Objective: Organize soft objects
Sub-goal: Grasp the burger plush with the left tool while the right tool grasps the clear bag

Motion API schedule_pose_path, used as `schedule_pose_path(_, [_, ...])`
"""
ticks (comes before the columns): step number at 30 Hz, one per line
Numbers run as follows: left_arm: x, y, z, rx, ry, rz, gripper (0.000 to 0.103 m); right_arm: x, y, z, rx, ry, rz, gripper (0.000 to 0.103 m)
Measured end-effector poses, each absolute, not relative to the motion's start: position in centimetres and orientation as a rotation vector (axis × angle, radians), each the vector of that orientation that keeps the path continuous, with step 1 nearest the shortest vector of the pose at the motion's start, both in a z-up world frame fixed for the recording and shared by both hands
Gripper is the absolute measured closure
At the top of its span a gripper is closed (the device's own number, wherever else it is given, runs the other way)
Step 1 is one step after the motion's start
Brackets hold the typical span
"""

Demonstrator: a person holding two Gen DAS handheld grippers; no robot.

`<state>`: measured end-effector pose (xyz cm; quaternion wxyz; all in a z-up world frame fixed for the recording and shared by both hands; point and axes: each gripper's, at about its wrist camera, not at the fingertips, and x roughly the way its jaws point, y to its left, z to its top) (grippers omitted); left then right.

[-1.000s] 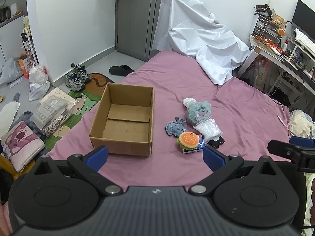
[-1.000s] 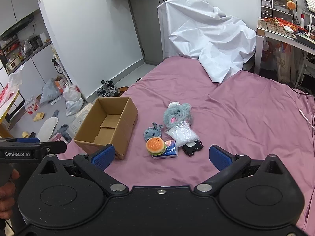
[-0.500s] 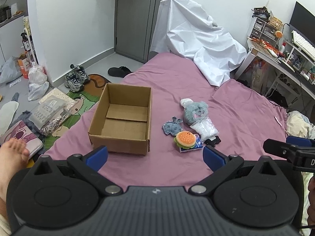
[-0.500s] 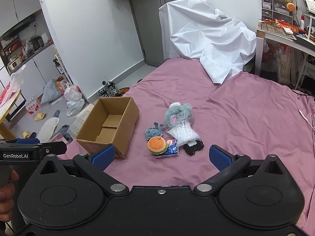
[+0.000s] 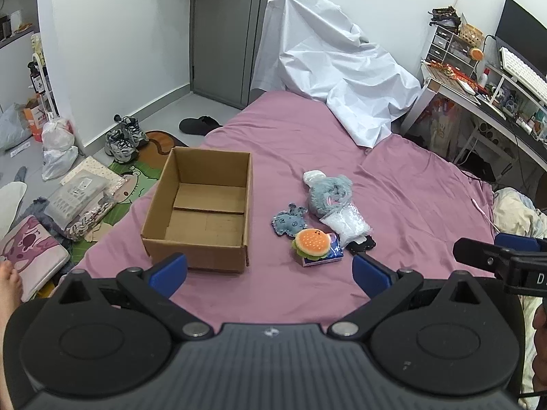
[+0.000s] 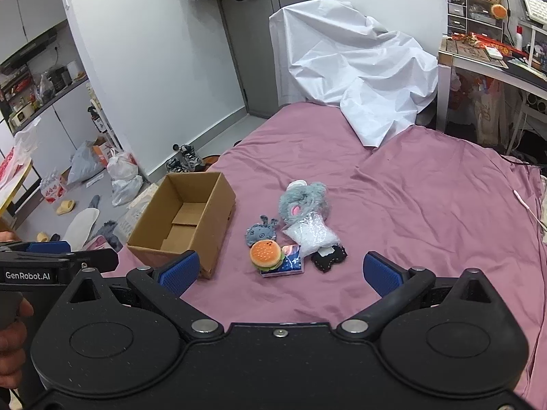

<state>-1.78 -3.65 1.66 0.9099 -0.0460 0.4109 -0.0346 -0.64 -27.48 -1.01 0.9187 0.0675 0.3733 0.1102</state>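
Left wrist view: box [image 5: 201,205], empty, near bed's [image 5: 410,205] left edge; toys just beside it mid-bed: burger [image 5: 311,242], blue plush [image 5: 289,219], grey plush [image 5: 329,192], bead bag [image 5: 345,223]. Left gripper [image 5: 270,268], right gripper [image 6: 280,268]: both spread wide, holding nothing, short of toys. Step: approach, nothing packed. Next, likely: reach forward, pinch burger.

Bed [image 5: 410,205], purple sheet: open cardboard box [image 5: 201,205], soft-toy cluster [image 5: 321,218] beside it, white sheet [image 5: 335,78] at far end.
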Motion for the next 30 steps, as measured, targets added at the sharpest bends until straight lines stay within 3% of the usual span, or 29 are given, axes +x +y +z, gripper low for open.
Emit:
schedule_pose_path(8, [-0.4,-4.5,0.5,-0.06,0.835,-0.121,0.001,0.5,-28.8,-2.5,0.194,0.769,0.278,0.0])
schedule_pose_path(11, [2.0,-4.3,-1.7,-0.047,0.914,-0.083,0.002,4.8,-28.7,-4.7,0.271,0.889,0.171,0.003])
schedule_pose_path(14, [4.2,-4.0,-2.8,-0.073,0.937,-0.094,0.003,5.3,-27.8,-4.3,0.23,0.772,0.202,0.0])
schedule_pose_path(22, [8.2,-5.9,-6.0,-0.092,0.988,-0.111,0.003,9.0,-28.4,-8.8,0.254,0.915,0.161,0.0])
schedule_pose_path(30, [11.0,-7.0,-9.0,-0.133,1.028,-0.123,0.007,11.7,-29.8,-12.1,0.317,0.963,0.127,0.013])
